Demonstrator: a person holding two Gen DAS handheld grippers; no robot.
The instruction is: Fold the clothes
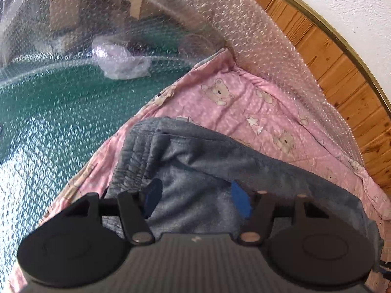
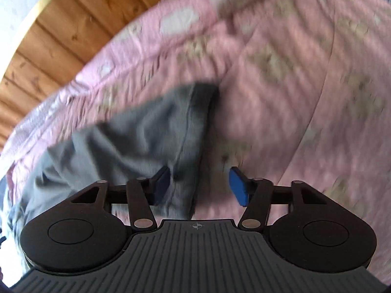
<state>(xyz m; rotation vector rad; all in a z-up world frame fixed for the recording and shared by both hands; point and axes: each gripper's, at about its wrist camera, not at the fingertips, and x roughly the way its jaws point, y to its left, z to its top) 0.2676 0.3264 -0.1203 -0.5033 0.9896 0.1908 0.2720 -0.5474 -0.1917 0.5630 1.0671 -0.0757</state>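
Grey sweatpants (image 1: 195, 171) lie on a pink teddy-bear blanket (image 1: 256, 107). In the left wrist view the elastic waistband is at the left and the cloth bunches under my left gripper (image 1: 196, 199), which is open with its blue pads just above the fabric. In the right wrist view, which is motion-blurred, a grey trouser leg end (image 2: 151, 136) lies on the pink blanket (image 2: 293, 85). My right gripper (image 2: 201, 186) is open; its left pad is over the leg's hem, its right pad over the blanket.
Bubble wrap (image 1: 244, 31) covers a green surface (image 1: 48, 112) and cardboard boxes (image 1: 66, 2) to the left and back. A wooden plank wall (image 1: 342, 68) with a brass rim borders the blanket on the right; it also shows in the right wrist view (image 2: 61, 24).
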